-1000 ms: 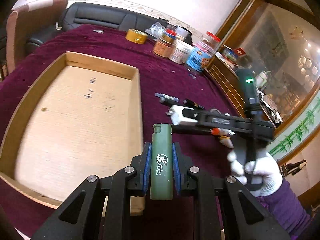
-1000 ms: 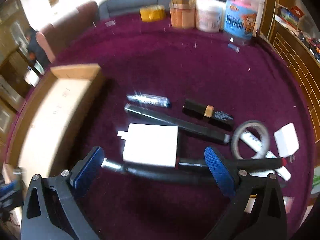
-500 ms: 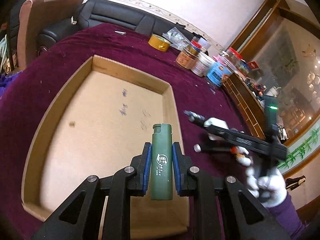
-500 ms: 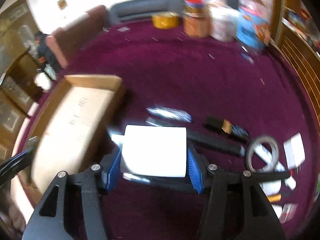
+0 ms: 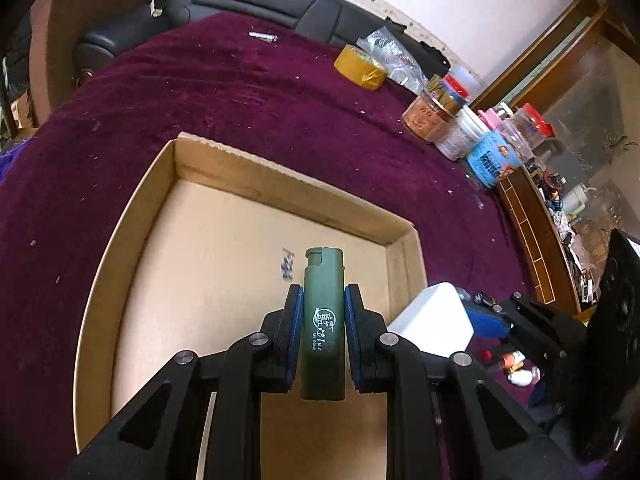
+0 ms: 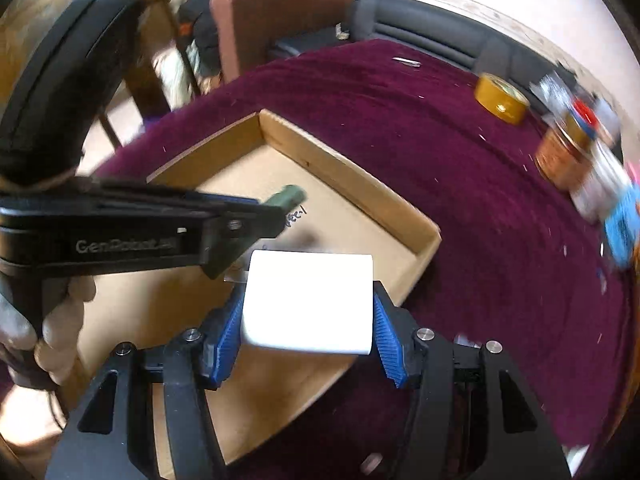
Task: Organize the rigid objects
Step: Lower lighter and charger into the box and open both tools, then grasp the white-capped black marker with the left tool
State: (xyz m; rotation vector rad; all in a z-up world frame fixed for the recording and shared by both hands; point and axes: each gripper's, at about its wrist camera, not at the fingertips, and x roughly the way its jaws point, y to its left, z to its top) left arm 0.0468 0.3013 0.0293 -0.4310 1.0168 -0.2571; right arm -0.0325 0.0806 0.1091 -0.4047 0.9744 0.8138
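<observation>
Two tools loaded. My left tool clamps a green lighter marked "Blue", over the cardboard tray. My right tool grips a white charger block above the tray's corner. Only the right view shows "GenRobot.AI" on the left tool's side and a gloved hand.

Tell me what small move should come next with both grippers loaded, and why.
Probably lower the left gripper and release the green lighter into the cardboard tray: it already hangs over the bare floor, and the right gripper with the white charger is close beside.
</observation>
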